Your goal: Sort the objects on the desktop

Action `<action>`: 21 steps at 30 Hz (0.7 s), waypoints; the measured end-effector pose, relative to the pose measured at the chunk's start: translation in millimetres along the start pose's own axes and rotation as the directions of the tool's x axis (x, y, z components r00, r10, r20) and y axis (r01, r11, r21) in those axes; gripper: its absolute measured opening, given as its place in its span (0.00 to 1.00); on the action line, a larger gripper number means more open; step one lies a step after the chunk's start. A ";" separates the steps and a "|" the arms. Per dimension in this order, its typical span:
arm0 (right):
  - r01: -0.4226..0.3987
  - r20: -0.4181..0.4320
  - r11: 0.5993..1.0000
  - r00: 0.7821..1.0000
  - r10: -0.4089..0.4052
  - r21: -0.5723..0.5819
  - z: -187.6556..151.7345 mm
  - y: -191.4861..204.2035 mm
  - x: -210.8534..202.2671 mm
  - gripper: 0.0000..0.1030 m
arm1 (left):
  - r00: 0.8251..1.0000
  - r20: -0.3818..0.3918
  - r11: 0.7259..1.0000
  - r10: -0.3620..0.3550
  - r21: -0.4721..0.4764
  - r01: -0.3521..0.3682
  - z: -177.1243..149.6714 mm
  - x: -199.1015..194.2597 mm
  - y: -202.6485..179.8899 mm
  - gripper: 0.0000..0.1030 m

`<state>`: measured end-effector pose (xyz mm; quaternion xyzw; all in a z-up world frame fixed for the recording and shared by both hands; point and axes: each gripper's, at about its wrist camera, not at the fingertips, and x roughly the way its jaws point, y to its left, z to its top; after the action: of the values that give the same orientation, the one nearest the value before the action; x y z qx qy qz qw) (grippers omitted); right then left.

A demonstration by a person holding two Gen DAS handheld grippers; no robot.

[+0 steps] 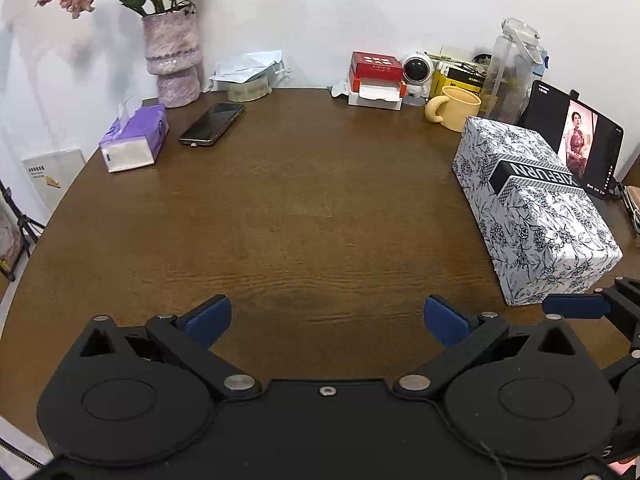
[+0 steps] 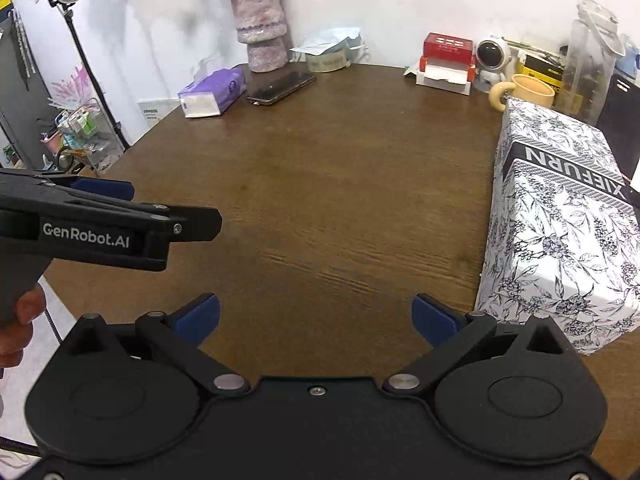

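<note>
Both the left claw [image 1: 327, 319] and the right claw [image 2: 316, 318] are held wide apart and empty above the bare middle of the tabletop [image 1: 304, 208]. A phone [image 1: 212, 123] and a purple tissue pack [image 1: 134, 140] are seen at the far left, and a patterned box [image 1: 536, 208] is placed at the right edge.

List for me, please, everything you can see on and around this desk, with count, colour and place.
table: one, dark brown wood, centre
vase: one, mauve, far left, holding faded pink flowers
tissue pack: one, purple, left edge
phone: one, black, beside the tissue pack
tape roll: one, pale, far edge, under papers
red box: one, far centre
astronaut figure: one, white
mug: one, yellow, far right
patterned box: one, black and white, right
tablet: one, screen lit, behind the box
left gripper: open, empty
right gripper: open, empty
</note>
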<state>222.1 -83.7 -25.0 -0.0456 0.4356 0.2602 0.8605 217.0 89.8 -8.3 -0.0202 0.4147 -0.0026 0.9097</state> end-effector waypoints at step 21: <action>0.071 0.005 0.995 0.997 -0.072 0.065 -16.8 -15.9 -25.4 1.00 | 0.999 0.011 0.999 -0.036 0.019 0.036 -1.0 -9.7 -22.6 1.00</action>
<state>205.4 -112.9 -18.0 -0.0322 0.4387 0.2153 0.8719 210.1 67.4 -0.8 -0.0190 0.4092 -0.0227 0.9120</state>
